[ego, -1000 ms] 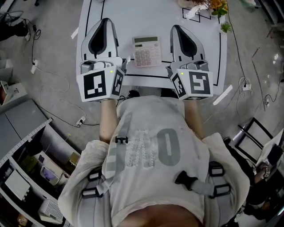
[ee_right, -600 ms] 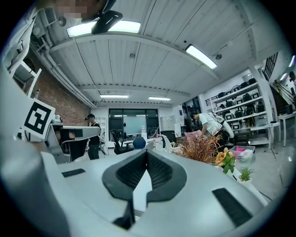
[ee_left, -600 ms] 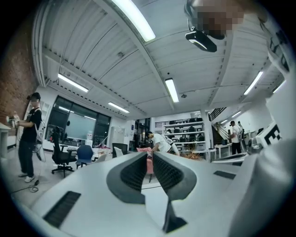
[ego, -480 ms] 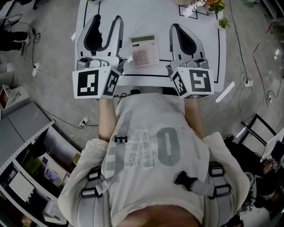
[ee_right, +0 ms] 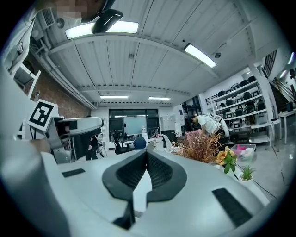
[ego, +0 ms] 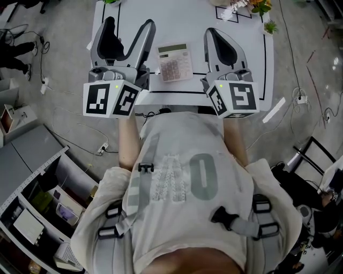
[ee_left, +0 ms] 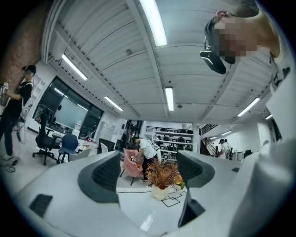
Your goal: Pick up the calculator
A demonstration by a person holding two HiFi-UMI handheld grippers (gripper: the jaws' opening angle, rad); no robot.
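Finding calculator (ego: 175,62) lying flat on the white desk (ego: 177,16), upper centre of the head view, keys facing up, display end towards the top of the frame. Sitting between the two grippers, beside each and touching neither.

Noting left gripper (ego: 129,24) at upper left of the head view, jaws spread wide and opening at this moment. Seeing nothing between them in the left gripper view (ee_left: 148,169): only bare desk and a potted plant (ee_left: 162,178) far off through the gap.

Noting right gripper (ego: 211,33) just right of the calculator, jaws closed together, pads meeting on nothing in the right gripper view (ee_right: 147,155).

Judging progress as early: both grippers hovering at the near desk edge, nothing grasped, calculator not yet lifted. Reading the opening left gripper as preparing for the pickup, though not aligned over the calculator at this point.

Leaving to do: bringing open jaws across the calculator body, closing on its sides, raising it clear of the desk. Expecting a low, flat casing to be giving little edge to catch.
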